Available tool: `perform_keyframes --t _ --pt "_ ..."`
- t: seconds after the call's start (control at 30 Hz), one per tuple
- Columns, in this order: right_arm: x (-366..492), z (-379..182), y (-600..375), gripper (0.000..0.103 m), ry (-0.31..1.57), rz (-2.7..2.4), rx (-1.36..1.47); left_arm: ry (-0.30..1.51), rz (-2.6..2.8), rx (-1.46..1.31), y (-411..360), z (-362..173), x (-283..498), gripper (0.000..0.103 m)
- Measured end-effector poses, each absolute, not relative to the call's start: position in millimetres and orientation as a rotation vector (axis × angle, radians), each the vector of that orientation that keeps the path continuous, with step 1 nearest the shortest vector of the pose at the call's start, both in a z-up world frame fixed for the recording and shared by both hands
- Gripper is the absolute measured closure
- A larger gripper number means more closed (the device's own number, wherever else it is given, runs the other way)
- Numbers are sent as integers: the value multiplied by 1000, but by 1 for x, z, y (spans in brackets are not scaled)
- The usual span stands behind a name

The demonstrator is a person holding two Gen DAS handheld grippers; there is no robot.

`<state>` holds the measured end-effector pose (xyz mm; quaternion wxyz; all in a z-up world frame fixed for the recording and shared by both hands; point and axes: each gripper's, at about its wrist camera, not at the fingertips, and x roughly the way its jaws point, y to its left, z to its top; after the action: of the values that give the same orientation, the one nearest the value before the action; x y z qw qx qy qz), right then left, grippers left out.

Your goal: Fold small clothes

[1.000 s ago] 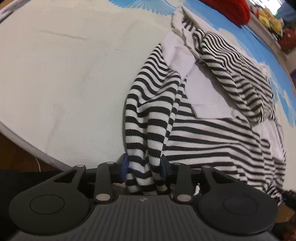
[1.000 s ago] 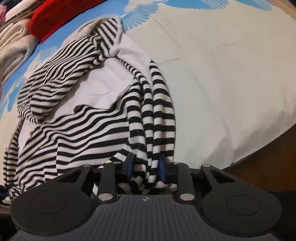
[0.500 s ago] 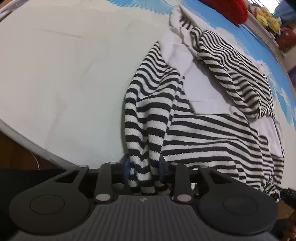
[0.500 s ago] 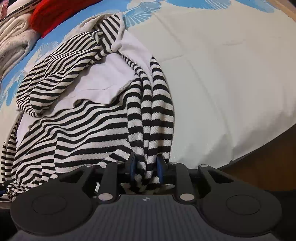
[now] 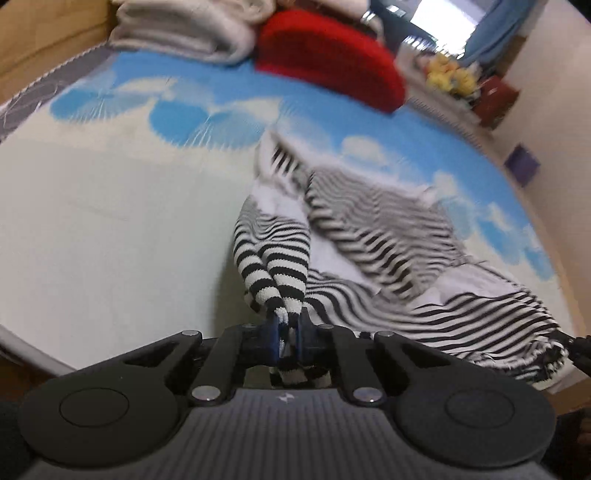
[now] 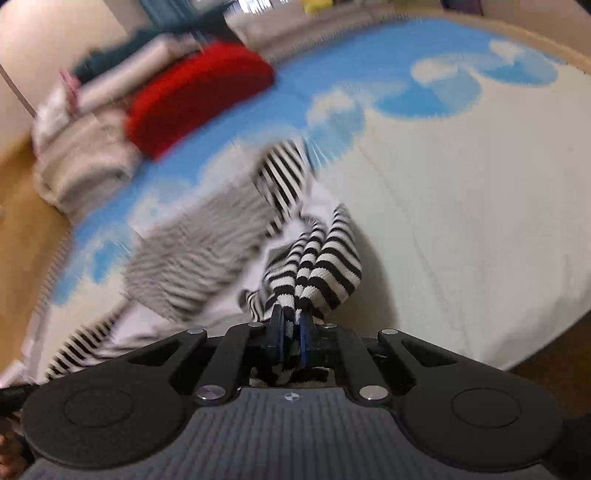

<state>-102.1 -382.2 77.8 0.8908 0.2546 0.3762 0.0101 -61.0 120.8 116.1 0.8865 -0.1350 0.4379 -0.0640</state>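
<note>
One striped garment at frame centre, one red cushion upper centre, left gripper and right gripper each closing, pads pinching bunched striped fabric.

In front of me lies a bed sheet, pale cream near my side and printed further away with blue fan shapes and white clouds. At the far end of it I see a red cushion, thick and rounded. Next to the cushion there is a pile of folded whitish blankets, and in the right view the same pile sits at the left, blurred. Behind the cushion some yellow soft toys stand on a ledge, too blurred to say more. A blue curtain hangs beside a bright window. Brown wooden floor shows beside the bed.
</note>
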Motion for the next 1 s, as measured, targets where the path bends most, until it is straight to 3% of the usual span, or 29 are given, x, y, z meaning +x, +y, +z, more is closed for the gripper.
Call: perform_keyframes --t 0.2,0.37,0.67,0.77,0.83,0.97,1.0 --pt "-150 143 -406 96 658 110 591 843 -247 -322 141 190 -103 94" --pt "-179 170 -412 97 622 148 595 872 -281 -346 143 203 -101 94" --pt "-49 116 -418 96 793 104 597 1020 -198 -292 132 109 70 93" --pt "22 87 -417 94 852 74 559 1078 -187 -323 132 74 127 85" --pt "55 70 -415 87 887 0 550 1063 -104 -323 140 63 147 82" --pt "83 57 -407 87 854 -81 385 1026 -104 -482 176 61 155 76" --pt "83 58 -406 87 846 -81 367 1010 -121 -494 179 65 152 66"
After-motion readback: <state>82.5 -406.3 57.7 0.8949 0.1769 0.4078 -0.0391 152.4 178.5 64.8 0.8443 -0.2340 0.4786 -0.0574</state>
